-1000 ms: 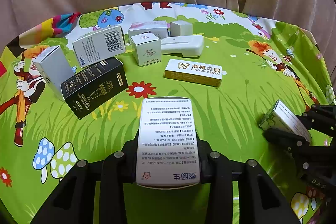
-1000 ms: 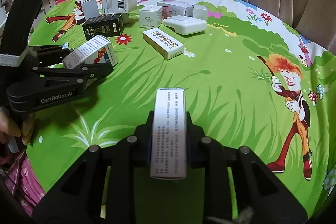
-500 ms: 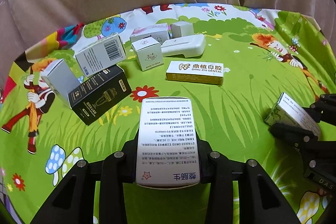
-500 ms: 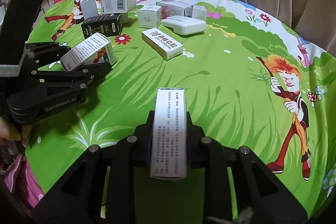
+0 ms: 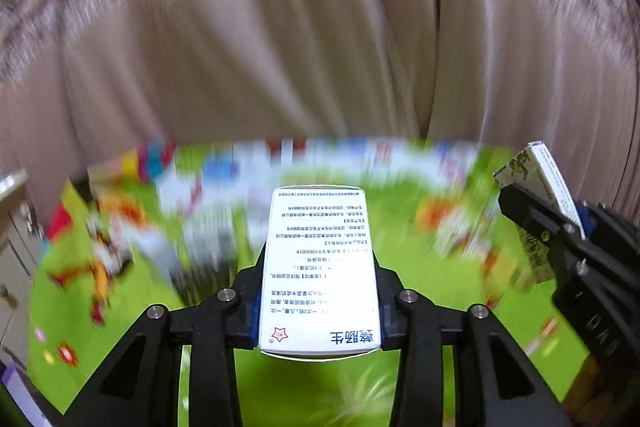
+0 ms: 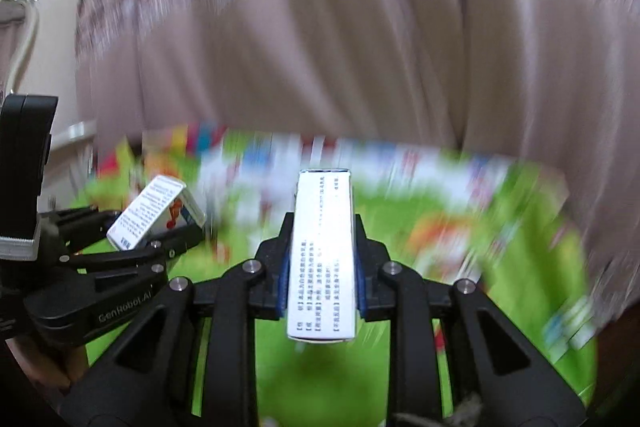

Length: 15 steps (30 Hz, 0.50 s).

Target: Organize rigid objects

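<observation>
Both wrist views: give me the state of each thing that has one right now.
Left tongs: shut on the wide white box.
Wide white box: clamped by its sides, printed face up, off the cloth.
Right tongs: shut on the narrow white box.
Narrow white box: clamped on edge, off the cloth.
Green cartoon cloth: motion-blurred; other boxes unreadable.

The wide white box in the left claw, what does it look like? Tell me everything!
The wide white cardboard box is a flat carton printed with small dark text, a red star and big blue characters, all upside down to the left camera. It lies broad face up, clamped by its sides in the left claw, held above the blurred green cartoon cloth.
</observation>
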Tool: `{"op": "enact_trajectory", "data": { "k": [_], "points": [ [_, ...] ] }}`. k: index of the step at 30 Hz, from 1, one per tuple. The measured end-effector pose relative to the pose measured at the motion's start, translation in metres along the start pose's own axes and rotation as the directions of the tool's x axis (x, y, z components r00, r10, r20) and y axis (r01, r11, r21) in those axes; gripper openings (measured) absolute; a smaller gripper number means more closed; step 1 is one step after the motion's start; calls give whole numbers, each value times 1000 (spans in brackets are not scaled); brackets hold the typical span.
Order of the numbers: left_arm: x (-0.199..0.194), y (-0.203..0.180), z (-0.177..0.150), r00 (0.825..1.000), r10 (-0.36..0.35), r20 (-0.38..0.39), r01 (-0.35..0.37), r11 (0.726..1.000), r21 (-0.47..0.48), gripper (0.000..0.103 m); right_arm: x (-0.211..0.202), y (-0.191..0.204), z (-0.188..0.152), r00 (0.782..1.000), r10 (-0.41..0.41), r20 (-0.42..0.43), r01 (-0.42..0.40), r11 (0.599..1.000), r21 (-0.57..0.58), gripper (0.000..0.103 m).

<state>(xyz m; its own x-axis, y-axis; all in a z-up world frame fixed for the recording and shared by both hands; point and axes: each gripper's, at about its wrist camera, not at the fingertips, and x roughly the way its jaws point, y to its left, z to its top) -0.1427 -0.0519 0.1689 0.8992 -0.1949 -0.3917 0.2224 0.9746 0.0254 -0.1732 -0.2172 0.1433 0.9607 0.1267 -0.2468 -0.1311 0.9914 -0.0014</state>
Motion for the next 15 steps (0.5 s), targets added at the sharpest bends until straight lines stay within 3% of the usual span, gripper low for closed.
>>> {"op": "enact_trajectory", "data": {
  "k": [3,6,15],
  "points": [
    [-40,-7,25,991,9,134,-8,1000,-5,40,-43,2,38,981,-42,189,44,999,-11,28],
    [-67,-8,34,977,25,214,-23,1000,-11,40,-69,4,51,961,-50,271,53,999,-2,28],
    [-90,-3,42,958,43,282,-41,999,-13,40,-90,32,59,939,-7,344,18,999,-29,28]
  ]
}}
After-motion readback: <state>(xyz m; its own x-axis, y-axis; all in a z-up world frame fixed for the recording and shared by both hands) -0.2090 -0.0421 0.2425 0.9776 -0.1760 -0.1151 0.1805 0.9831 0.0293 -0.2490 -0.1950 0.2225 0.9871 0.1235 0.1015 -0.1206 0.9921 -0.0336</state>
